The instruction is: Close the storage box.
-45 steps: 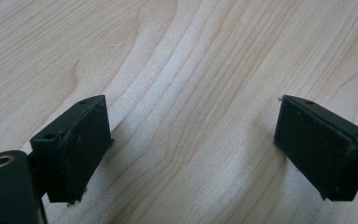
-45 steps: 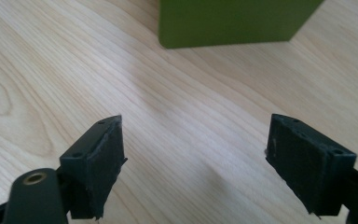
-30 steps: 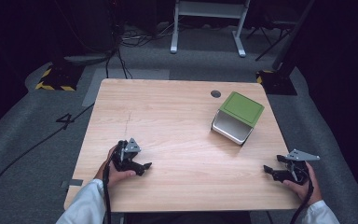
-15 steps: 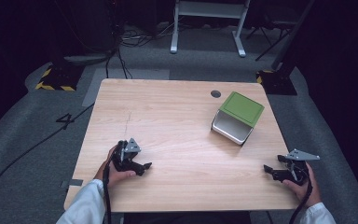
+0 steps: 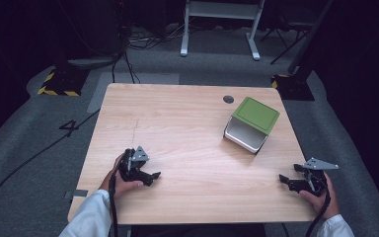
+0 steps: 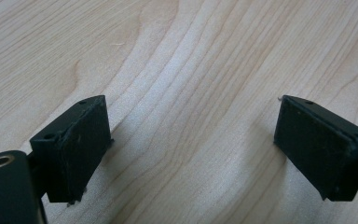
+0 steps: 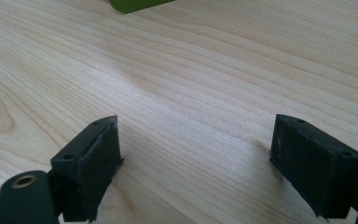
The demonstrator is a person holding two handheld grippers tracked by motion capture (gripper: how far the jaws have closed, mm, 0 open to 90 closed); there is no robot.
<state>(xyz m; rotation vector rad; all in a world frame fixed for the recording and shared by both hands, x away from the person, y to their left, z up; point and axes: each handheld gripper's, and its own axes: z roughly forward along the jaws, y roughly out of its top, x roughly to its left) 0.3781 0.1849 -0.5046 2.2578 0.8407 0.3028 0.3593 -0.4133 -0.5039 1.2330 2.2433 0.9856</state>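
Note:
A box with a green lid and white sides rests on the right half of the wooden table; its green edge peeks in at the top of the right gripper view. My left gripper rests on the table near the front left, held by a hand, open with nothing between its pads. My right gripper sits at the front right edge, also open and empty, well short of the box.
A round grommet hole lies in the table's far right area. Beyond the table are grey carpet, cables, a white stand's legs and hazard-striped tape.

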